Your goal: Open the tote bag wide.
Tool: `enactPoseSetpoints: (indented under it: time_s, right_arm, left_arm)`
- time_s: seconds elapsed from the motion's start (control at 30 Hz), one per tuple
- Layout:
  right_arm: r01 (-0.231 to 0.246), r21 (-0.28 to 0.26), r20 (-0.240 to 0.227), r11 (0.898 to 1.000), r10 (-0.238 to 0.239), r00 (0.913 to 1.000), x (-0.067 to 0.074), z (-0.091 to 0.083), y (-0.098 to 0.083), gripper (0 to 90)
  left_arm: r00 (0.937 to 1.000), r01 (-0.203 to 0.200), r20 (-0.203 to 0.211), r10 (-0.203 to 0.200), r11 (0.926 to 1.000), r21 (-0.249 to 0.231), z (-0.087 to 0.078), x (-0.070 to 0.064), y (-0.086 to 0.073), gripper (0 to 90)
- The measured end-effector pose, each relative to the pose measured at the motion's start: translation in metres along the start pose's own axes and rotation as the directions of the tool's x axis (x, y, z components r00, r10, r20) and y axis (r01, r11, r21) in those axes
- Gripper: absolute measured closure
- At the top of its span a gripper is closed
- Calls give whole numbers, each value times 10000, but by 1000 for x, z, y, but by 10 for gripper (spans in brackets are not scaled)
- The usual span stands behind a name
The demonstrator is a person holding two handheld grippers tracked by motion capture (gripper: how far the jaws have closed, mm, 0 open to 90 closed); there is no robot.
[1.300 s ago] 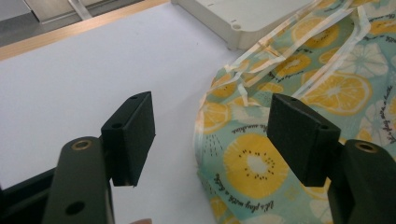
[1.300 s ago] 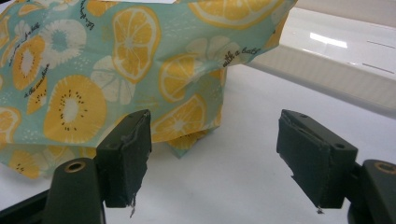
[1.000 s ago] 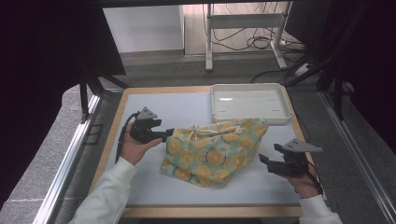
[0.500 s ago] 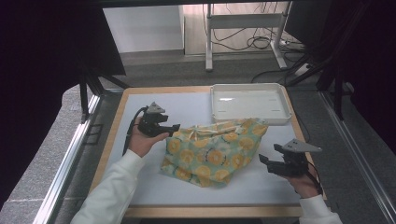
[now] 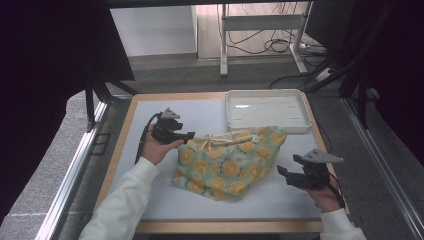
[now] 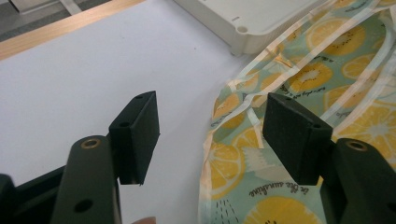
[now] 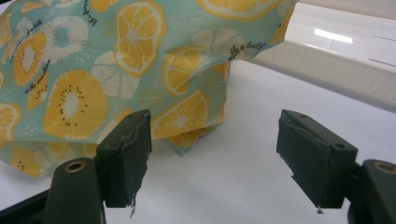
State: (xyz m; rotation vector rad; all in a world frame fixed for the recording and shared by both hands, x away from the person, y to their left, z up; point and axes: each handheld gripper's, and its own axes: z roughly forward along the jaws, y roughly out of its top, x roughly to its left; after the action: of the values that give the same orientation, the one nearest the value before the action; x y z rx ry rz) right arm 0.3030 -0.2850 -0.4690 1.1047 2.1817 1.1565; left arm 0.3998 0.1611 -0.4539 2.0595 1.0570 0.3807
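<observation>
One table (image 5: 150, 200) carried a white top with a wooden rim. On it lay one cloth (image 5: 230, 162), teal with yellow citrus slices, crumpled near the middle, its far edge touching one white tray (image 5: 265, 107) at the far right corner. In the left gripper view the cloth (image 6: 299, 93) ran up against the tray (image 6: 252, 18), and in the right gripper view the cloth (image 7: 116, 60) lay just ahead, with the tray (image 7: 336, 60) to the right.

Two grippers were in play, one per hand. The left gripper (image 5: 189, 136) was held level at the cloth's left edge, pointing toward it, the white-sleeved forearm coming in from the bottom left. Its jaws had just been closing a little yet stood apart; the cloth's edge lay below and between them, unpinched (image 6: 210, 135). The right gripper (image 5: 281, 170) hung just off the cloth's right side, pointing left toward it, with its jaws wide apart and nothing between them (image 7: 212, 154).
</observation>
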Motion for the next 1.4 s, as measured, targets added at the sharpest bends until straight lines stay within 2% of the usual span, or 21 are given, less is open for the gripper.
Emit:
enactPoseSetpoints:
  time_s: [0.1, 0.33, 0.47, 0.6, 0.67, 0.7, 0.8, 0.97, 1.13, 1.27, 1.4]
  right_arm:
    - [41, 30, -3, 10000, -41, 10000, 1, 1, 0, 264]
    - [23, 63, -1, 10000, -23, 10000, 0, 1, -1, 264]
    - [37, 110, 16, 9999, -37, 10000, 0, 2, -2, 264]
    - [24, 107, 33, 9999, -24, 10000, 0, 2, -2, 264]
    - [8, 110, 22, 9999, -8, 10000, 0, 3, -2, 264]
    - [18, 119, 19, 9999, -18, 10000, 0, 3, -2, 264]
    - [11, 131, 25, 9999, -11, 10000, 0, 3, -3, 264]
    - [3, 134, 63, 9999, -4, 10000, 0, 3, -3, 264]
    - [8, 131, 106, 9999, -9, 9999, -1, 3, -3, 264]
    - [-11, 114, 163, 9999, 10, 9999, -1, 3, -3, 264]
    - [-29, 70, 230, 10000, 28, 9997, -1, 2, -2, 265]
  left_arm:
    - [9998, 172, 95, -175, 9995, 283, 10, 3, -1, 382]
    - [9998, 188, 87, -194, 9978, 633, 22, 5, -2, 395]
    - [9994, 258, 197, -277, 9956, 906, 30, 7, -4, 399]
    - [9992, 172, 352, -209, 9945, 1031, 33, 6, -5, 413]
    - [9987, 113, 489, -175, 9921, 1248, 37, 7, -7, 421]
    - [9983, 226, 510, -293, 9915, 1279, 38, 6, -8, 430]
    - [9974, 190, 658, -291, 9885, 1499, 43, 6, -12, 487]
    - [9970, 108, 742, -238, 9852, 1710, 48, 5, -19, 666]
    - [9957, 38, 905, -182, 9876, 1570, 45, 4, -21, 810]
    - [9954, -6, 950, -127, 9903, 1387, 40, 4, -21, 862]
    - [9937, 65, 1107, -160, 9963, 857, 29, 0, -20, 885]
